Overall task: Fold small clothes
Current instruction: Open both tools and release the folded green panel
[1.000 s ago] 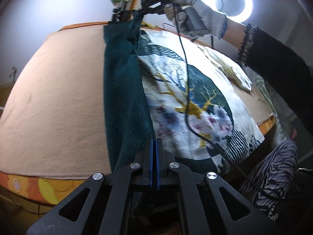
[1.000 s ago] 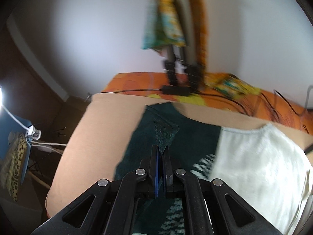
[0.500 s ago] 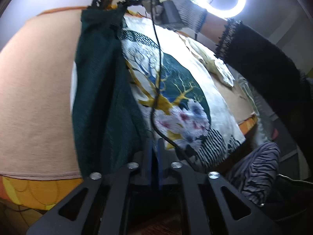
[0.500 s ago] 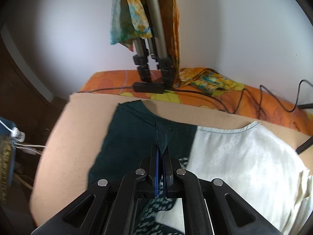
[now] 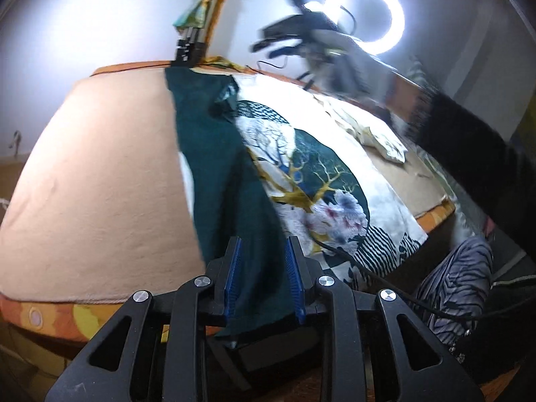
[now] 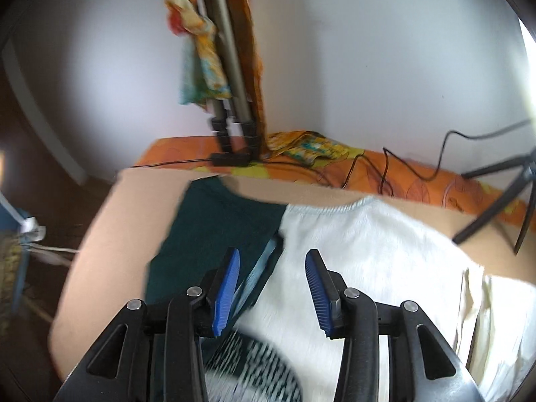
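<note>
A white garment with a dark green tree-and-flower print (image 5: 321,181) lies flat on the beige table cover (image 5: 100,174). Its dark green side panel (image 5: 214,167) is folded over the left part of the print; the panel also shows in the right wrist view (image 6: 217,227) beside the white fabric (image 6: 368,251). My left gripper (image 5: 264,268) is open at the near hem, with the green cloth lying between its jaws. My right gripper (image 6: 273,288) is open above the far end of the fold; it appears blurred and lifted in the left wrist view (image 5: 284,40).
A tripod with colourful cloth (image 6: 227,100) stands at the far table edge on an orange sheet (image 6: 402,174) with cables. A ring light (image 5: 365,16) glows at the back right. A cream cloth (image 5: 378,137) lies to the right. A black cable (image 5: 385,281) hangs over the front edge.
Both grippers have opened and let go of the green panel, which now lies folded over the garment. The right gripper has lifted up and away.
</note>
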`<state>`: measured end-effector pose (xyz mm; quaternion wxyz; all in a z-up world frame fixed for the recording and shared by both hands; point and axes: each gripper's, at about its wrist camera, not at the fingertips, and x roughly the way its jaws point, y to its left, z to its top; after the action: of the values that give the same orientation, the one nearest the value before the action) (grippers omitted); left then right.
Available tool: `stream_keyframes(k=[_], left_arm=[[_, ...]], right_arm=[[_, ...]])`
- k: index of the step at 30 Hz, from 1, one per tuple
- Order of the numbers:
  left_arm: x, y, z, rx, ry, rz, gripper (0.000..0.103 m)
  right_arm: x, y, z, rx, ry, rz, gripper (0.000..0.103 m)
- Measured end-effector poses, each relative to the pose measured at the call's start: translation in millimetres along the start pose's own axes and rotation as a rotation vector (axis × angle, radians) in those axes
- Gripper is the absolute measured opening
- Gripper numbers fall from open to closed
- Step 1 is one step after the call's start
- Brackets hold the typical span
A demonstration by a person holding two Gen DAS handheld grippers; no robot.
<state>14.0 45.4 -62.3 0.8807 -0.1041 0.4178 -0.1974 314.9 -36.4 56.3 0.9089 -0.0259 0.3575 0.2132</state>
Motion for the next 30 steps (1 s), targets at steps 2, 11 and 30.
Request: stream_keyframes(k=[2, 11, 30], left_arm=[[-3.9, 8.7, -0.1, -0.028, -0.010, 0.009, 0.025], [0.3, 20.0, -6.6, -0.095, 0.027, 0.031, 0.025], [1.3, 15.9, -43.1, -0.017, 0.126, 0.032, 0.025]], right_arm=[[-23.5, 1.9, -13.9, -0.015, -0.011, 0.031, 0.043], [-110.1, 14.7, -112.5, -0.032, -0.007, 0.186, 0.049], [-74.8, 100.2, -310.7, 0.007, 0.290, 0.490, 0.049]])
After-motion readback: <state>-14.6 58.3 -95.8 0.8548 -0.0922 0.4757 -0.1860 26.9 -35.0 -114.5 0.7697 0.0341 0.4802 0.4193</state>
